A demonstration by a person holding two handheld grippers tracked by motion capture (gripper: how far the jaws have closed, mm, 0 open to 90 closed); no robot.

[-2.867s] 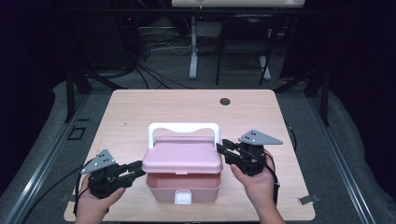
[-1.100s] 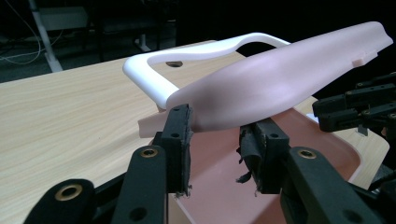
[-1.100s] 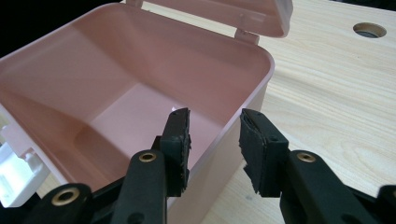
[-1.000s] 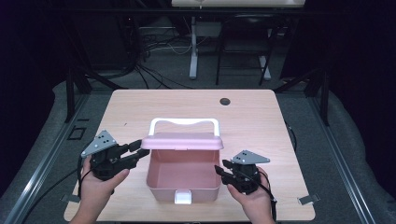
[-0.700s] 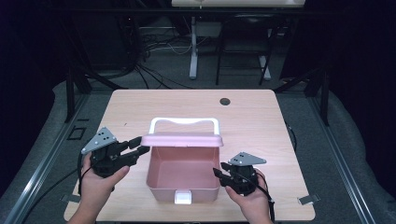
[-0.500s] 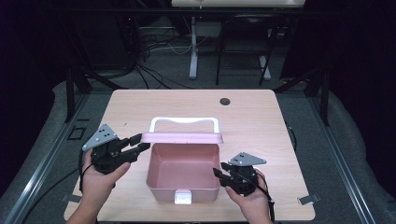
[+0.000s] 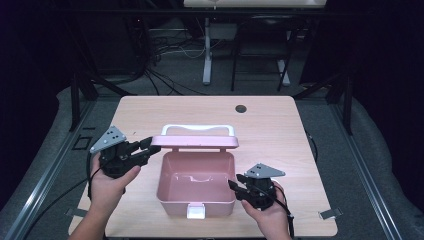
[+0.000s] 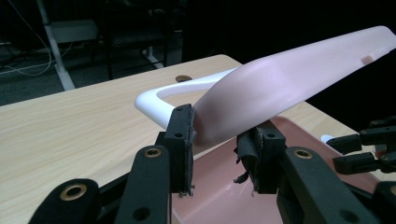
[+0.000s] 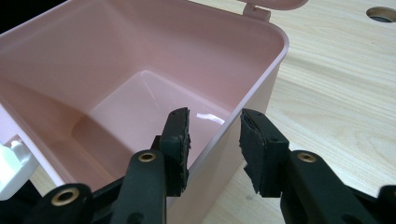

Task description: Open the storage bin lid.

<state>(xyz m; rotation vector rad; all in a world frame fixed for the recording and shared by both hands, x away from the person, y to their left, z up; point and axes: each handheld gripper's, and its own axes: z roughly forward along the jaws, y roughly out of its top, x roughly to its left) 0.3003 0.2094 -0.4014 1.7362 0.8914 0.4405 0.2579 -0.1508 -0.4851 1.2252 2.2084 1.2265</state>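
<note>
Pink box: smooth moulded plastic, faintly glossy inside, soft sheen on floor. Lid: same pink plastic, satin. Handle and latch: white plastic, smooth. Table: pale wood-grain, matt. Left gripper and right gripper: matt black plastic arms, brass-coloured rivets, rough frayed black rubbery pads; grey matt plate on top.

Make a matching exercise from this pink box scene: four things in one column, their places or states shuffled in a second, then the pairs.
1. lid
2. box
3. latch
4. left tongs

A. white, on the box's near wall
B. raised, standing open at the back
C. at the lid's left corner
D. open, nothing inside

Pairs: 1-B, 2-D, 3-A, 4-C
</note>
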